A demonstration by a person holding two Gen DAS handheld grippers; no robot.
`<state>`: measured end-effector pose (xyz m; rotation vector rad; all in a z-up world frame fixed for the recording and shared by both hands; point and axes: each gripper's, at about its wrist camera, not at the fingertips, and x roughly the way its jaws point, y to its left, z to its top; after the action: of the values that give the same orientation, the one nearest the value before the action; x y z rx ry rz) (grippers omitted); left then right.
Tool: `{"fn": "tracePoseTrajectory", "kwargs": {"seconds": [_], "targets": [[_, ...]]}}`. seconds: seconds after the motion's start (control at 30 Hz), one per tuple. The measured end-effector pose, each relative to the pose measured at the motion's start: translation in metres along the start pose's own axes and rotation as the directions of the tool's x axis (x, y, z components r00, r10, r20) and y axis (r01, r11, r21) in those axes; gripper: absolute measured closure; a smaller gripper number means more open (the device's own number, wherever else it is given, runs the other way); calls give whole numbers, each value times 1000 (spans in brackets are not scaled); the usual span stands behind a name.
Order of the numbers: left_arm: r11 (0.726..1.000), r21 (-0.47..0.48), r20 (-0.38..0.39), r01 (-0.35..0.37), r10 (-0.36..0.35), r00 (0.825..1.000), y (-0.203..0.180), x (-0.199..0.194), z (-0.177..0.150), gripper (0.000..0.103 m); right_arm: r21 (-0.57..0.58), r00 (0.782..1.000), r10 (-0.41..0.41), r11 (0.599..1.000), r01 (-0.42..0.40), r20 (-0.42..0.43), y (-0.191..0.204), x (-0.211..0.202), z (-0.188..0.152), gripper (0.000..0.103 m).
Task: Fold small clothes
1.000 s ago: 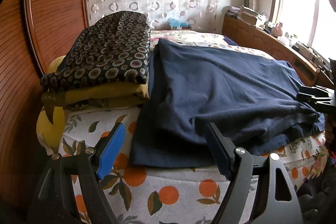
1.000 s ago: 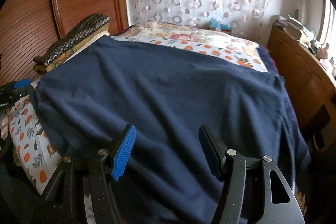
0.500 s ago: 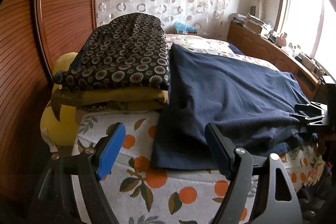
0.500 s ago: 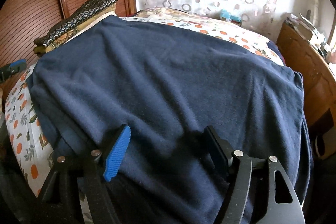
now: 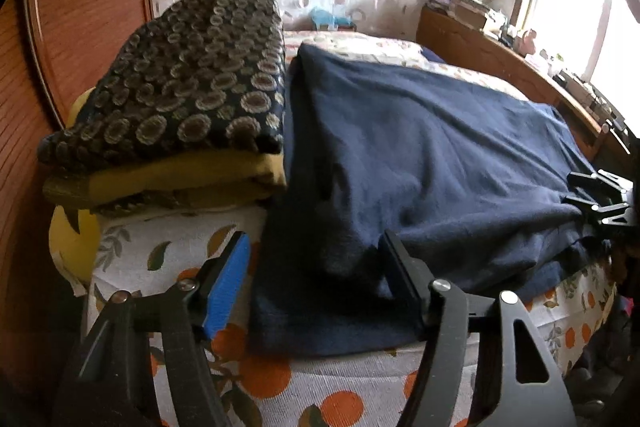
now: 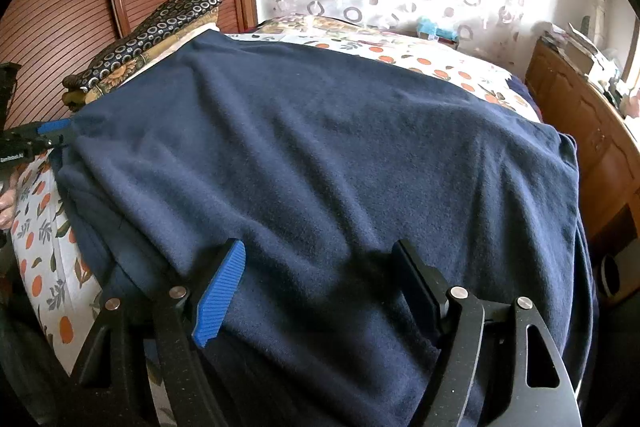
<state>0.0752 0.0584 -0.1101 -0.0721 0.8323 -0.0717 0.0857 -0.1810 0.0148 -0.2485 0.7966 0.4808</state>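
Observation:
A navy blue garment lies spread flat over the bed; it also fills the right wrist view. My left gripper is open, its jaws straddling the garment's near left corner at the bed edge. My right gripper is open, jaws on either side of the garment's near hem. The right gripper shows at the right edge of the left wrist view, and the left gripper at the left edge of the right wrist view.
A folded stack with a dark circle-patterned cloth over a yellow one sits left of the garment, also visible in the right wrist view. The orange-print bedsheet covers the bed. A wooden panel stands left, a wooden cabinet right.
My left gripper has moved right and forward onto the garment's corner. My right gripper has moved in over the near hem. Both stay open.

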Motion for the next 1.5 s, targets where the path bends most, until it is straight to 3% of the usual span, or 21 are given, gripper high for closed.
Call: {"fn": "tracePoseTrajectory", "kwargs": {"seconds": [0.37,0.43,0.5,0.57,0.73,0.97,1.3,1.5], "targets": [[1000,22,-23,-18,18,1000,-5,5,-2,36,0,1000,1,1000,-1,1,-2,-1,-1,25],[999,31,-15,-10,11,1000,-6,5,-2,50,-1,1000,1,1000,-1,1,-1,-1,-1,25],[999,47,-8,14,-14,1000,-8,4,-2,75,-1,1000,1,1000,-1,1,-2,-1,-1,25],[998,53,4,43,-43,999,-10,2,0,91,-1,1000,2,1000,-2,1,-2,-1,-1,25],[993,49,103,108,-112,988,-24,-24,9,93,1,1000,1,1000,-1,2,-1,-1,-2,25],[978,101,211,182,-200,957,-57,-57,28,93,1,1000,2,1000,-2,2,-3,-2,-2,25],[948,206,251,244,-292,923,-107,-68,61,93,16,1000,-25,1000,25,8,-3,-5,-2,25],[922,248,255,299,-359,898,-135,-73,81,93,25,998,-53,998,52,43,-13,-35,-14,25]]}}
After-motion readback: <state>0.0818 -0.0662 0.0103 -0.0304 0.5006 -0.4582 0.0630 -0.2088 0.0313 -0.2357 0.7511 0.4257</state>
